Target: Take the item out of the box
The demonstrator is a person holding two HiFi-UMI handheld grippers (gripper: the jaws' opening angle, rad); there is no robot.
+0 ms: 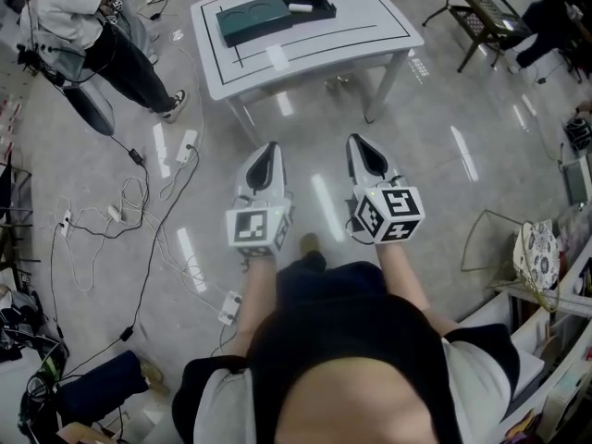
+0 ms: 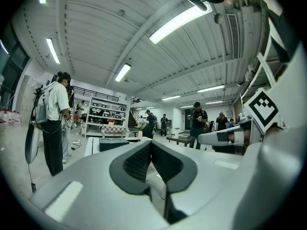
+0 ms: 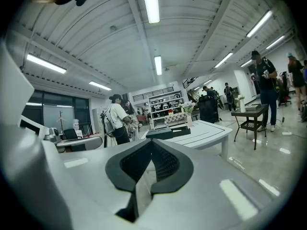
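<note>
Standing well back from the white counter [image 1: 370, 40], we hold both tools low in front of us. The left hand-held gripper [image 1: 269, 148] and right hand-held gripper [image 1: 363, 142] are both clenched on nothing. The dark box [image 1: 254, 18] sits on the counter, with a small white item [image 1: 301, 8] seemingly in its black open section. Our plan: walk in first, release one jaw pair before reaching, steady the box with the other

No words, brands or numbers are legible; black-and-white square code markers [image 1: 253, 226] sit on the left tool [image 1: 269, 148] and right tool [image 1: 360, 141].
</note>
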